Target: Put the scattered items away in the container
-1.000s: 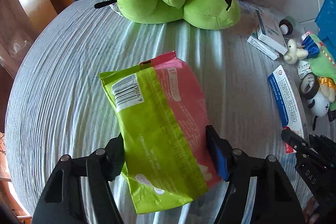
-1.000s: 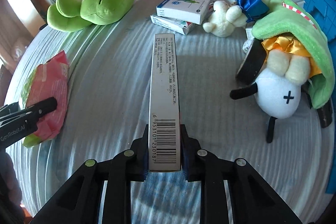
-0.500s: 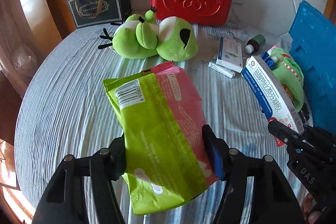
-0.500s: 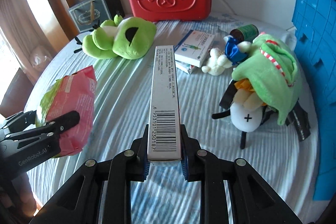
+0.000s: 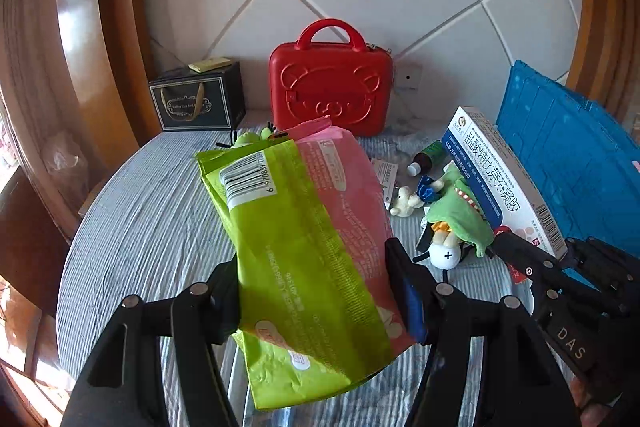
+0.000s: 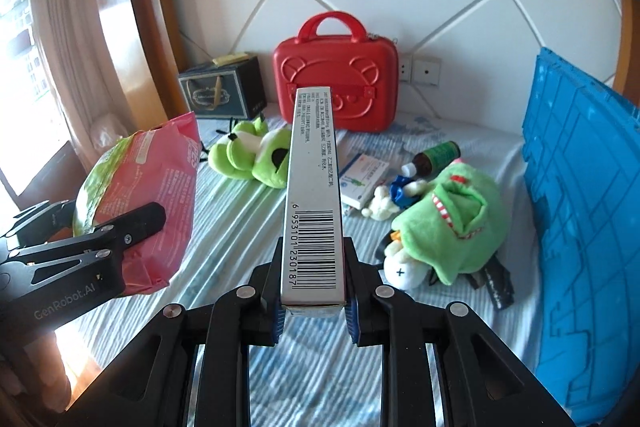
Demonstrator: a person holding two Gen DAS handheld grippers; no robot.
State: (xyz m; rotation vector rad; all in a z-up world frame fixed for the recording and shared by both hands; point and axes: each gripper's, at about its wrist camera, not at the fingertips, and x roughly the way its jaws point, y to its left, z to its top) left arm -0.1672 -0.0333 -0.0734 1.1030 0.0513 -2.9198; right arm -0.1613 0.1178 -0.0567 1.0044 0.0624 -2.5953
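Transport step: green-pink pouch [image 5: 304,251] is pinched by left gripper [image 5: 316,287], long box [image 6: 314,211] is clamped by right gripper [image 6: 314,303], both held above the bed. Next, a swing right over blue crate [image 6: 580,195] and release are called for.

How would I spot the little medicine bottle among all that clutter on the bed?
Start at the red bear-face case standing against the wall, then look right along the striped bedspread toward the blue crate. The bottle lies on its side just behind the green crocodile plush: dark, green-labelled, white-capped, the only bottle there.
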